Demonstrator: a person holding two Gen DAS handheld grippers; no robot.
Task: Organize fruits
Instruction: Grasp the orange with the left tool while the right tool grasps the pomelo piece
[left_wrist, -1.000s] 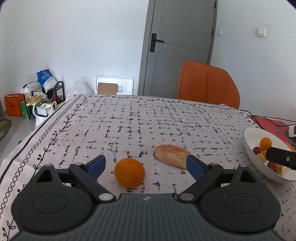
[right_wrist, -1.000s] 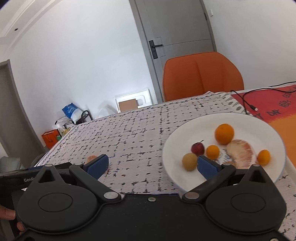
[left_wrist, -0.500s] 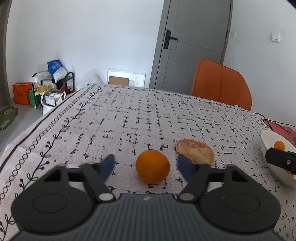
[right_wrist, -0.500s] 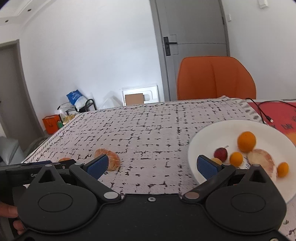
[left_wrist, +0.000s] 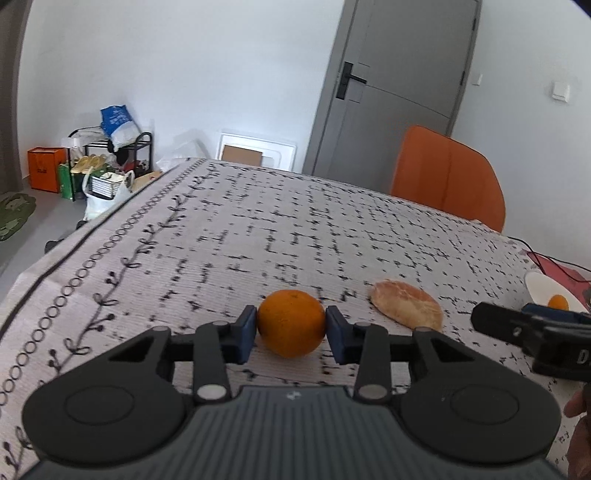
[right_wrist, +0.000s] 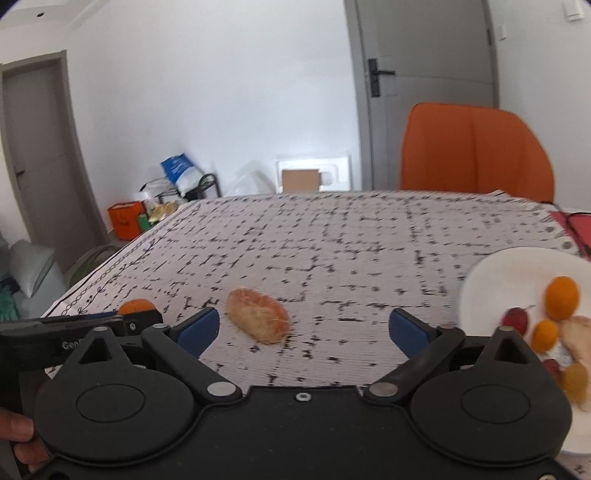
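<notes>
left gripper (left_wrist: 291, 329) has just been closing and its blue fingers (left_wrist: 245, 334) now pinch the orange (left_wrist: 291, 323) on the counter (left_wrist: 295, 236), while the right gripper (right_wrist: 304, 326) is spread wide, holding nothing, peeled fruit (right_wrist: 257, 315) lying between its fingers.

A: What is cut off?
B: The white plate (right_wrist: 491, 280) runs off the right edge; the fruit at its near right is blurred.
A: And the orange (right_wrist: 137, 306)?
B: Mostly hidden behind the left gripper (right_wrist: 110, 325).
</notes>
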